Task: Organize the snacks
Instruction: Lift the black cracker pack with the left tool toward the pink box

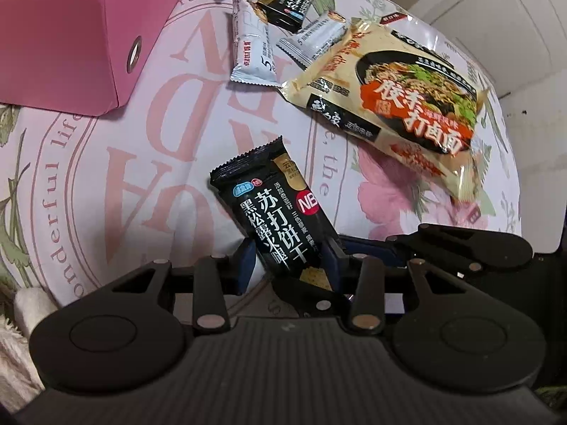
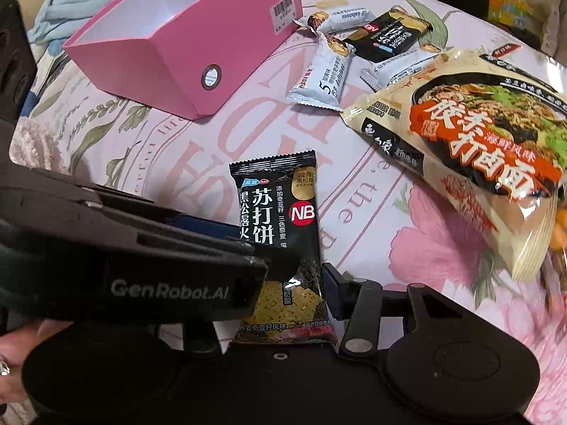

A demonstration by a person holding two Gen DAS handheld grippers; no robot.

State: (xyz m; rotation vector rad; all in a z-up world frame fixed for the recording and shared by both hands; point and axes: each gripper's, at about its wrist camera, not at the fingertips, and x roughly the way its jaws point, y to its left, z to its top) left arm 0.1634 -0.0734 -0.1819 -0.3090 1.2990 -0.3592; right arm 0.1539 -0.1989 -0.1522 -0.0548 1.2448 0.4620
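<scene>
Clamped between the blue pads of the left gripper [image 1: 290,258]: a black soda cracker packet [image 1: 280,219], pinched across its lower half, printed face up, crimped top end tilted away and lifted off the floral cloth [image 2: 407,241]. Gripped low, probably to leave the long upper end free to lead into a container.

Same packet also down between the fingers of the right gripper [image 2: 283,290]. One blue pad just touching the packet's edge on the near side; opposite finger hidden behind the left gripper's body. Cannot tell whether closed on it or merely bracketing it. Looks like a steadying or re-gripping hold, judged from both tools meeting on one packet. A bit of the person's hand [image 2: 14,361] at the lower corner.

Likely destination: the pink box [image 2: 159,71], open-topped, apparently empty in the part visible, standing well apart up the cloth.

Left loose for sorting, beyond the held packet:
- a large instant noodle bag [image 2: 478,134], apparently raised off the cloth and blurred at its lower edge
- three white snack bars [image 2: 322,78] in a heap near the box
- a second black cracker packet [image 2: 386,39] lying on top of those bars

Little or nothing boxed yet; early in the tidy-up, by the look of it.
</scene>
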